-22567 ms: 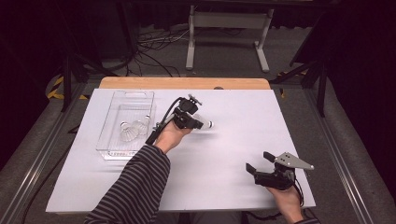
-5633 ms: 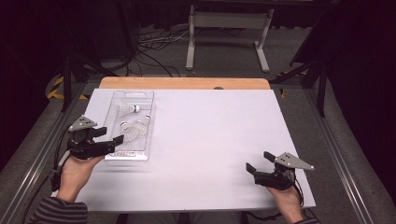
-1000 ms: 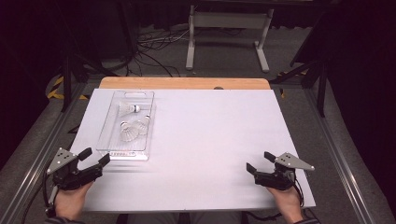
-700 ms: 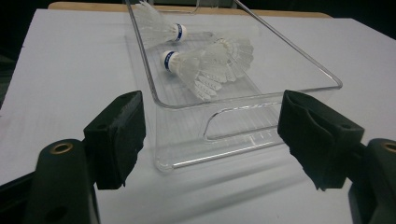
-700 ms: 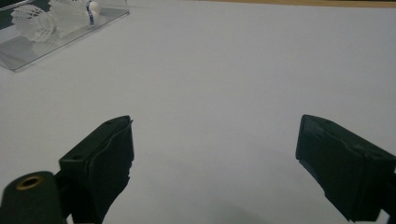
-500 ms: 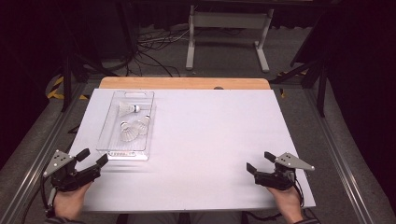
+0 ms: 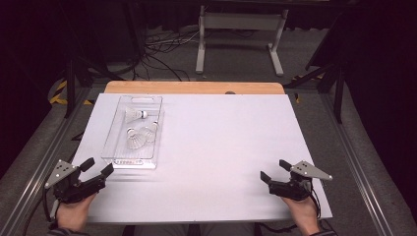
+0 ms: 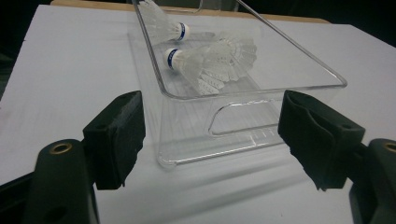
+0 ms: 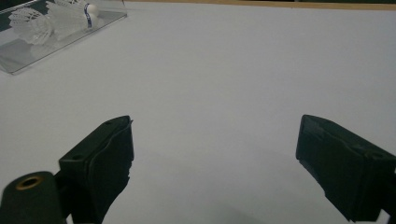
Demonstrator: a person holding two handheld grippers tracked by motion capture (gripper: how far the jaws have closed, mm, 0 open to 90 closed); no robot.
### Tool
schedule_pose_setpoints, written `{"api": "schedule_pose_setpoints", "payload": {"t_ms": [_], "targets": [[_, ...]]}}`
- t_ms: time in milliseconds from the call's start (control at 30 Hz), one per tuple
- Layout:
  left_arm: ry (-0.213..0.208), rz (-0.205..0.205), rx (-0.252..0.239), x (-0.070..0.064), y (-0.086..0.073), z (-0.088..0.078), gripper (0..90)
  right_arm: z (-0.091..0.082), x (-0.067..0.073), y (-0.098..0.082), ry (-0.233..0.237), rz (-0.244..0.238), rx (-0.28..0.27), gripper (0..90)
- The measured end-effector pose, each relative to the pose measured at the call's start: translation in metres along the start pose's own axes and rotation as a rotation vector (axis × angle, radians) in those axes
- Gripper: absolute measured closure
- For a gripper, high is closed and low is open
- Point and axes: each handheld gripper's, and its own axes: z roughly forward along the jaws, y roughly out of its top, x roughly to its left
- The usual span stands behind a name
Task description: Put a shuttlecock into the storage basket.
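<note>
A clear plastic tray (image 7: 111, 137) lies at the left of the white table and holds three white shuttlecocks (image 7: 132, 114) (image 7: 134, 139) (image 7: 149, 131). My left gripper (image 7: 98, 166) rests near the table's front left corner, open and empty, just short of the tray's near end. In the left gripper view the tray's handle wall (image 8: 187, 130) stands between the spread jaws of my left gripper (image 8: 212, 116), with a shuttlecock (image 8: 210, 60) behind it. My right gripper (image 7: 274, 170) sits open and empty at the front right, with bare table between its jaws (image 9: 215, 140).
A wooden strip (image 7: 196, 87) edges the table's far side. Metal rails (image 7: 29, 162) run along both sides. A stand's legs (image 7: 236, 44) and cables lie on the floor beyond. The tray (image 9: 18, 58) shows far off in the right gripper view.
My left gripper has drawn back from beside the tray toward the front left corner, sliding a little further back in the last second. The right gripper has not moved.
</note>
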Motion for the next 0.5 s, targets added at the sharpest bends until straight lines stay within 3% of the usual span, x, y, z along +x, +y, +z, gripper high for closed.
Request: {"api": "schedule_pose_setpoints", "payload": {"t_ms": [300,500], "targets": [[-0.003,0.012,0.023,0.0009,-0.0019,0.0048,24.2,-0.0014,-0.0008,0.0001,-0.001,0.002,-0.007,11.9],[-0.016,-0.01,0.023,0.0042,-0.0027,0.0058,24.1,-0.0019,-0.0027,-0.0002,-0.009,0.007,-0.009,11.9]]}}
